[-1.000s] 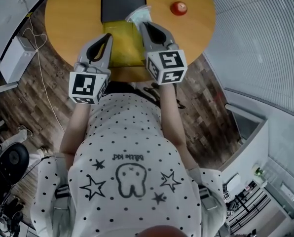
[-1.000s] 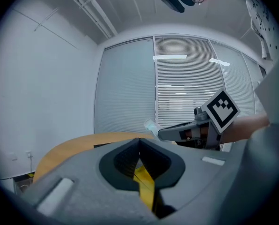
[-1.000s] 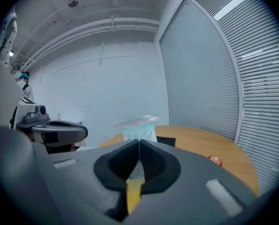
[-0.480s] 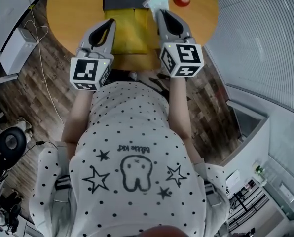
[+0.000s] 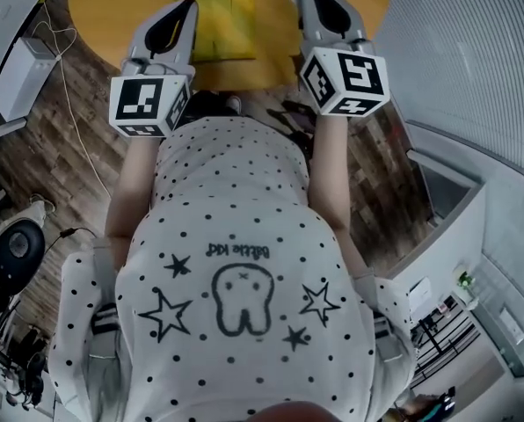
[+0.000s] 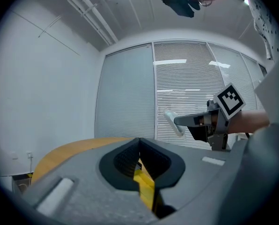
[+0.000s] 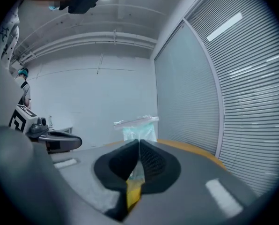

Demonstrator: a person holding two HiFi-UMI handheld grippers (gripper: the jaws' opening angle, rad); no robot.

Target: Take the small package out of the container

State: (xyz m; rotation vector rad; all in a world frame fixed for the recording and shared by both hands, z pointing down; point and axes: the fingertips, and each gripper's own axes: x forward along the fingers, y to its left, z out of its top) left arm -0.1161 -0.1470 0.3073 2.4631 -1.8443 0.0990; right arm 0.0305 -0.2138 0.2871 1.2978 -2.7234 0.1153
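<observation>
My right tongs (image 7: 139, 143) are clenched on the small package (image 7: 136, 125), a clear little bag with a pale green tint. Its lower end is pinched between the pads, and its sealed top strip stands up past the tips. Seen from my left side, the package hangs in the air above the desk (image 5: 276, 26), with the window blinds (image 6: 191, 83) behind it. Looking down from my head, these tongs reach over the near right part of the round wooden desk, just to the right of the yellow container (image 5: 216, 23) and apart from it. Their tips run to the top edge of that view, so the package hardly shows there.

My left tongs (image 6: 139, 141) are clenched too, the pads pressed against each other at the tips. A strip of yellow shows in the slot behind the pads, and I cannot tell what it is. These tongs lie along the container's left edge, over the near left part of the desk. Whether they touch the container I cannot tell.

The container lies flat on the desk between my two tongs, its near end close to the desk's near edge. The marker cube (image 5: 148, 105) on the left tongs sits at the end nearest me, above my dotted shirt (image 5: 236, 262)
</observation>
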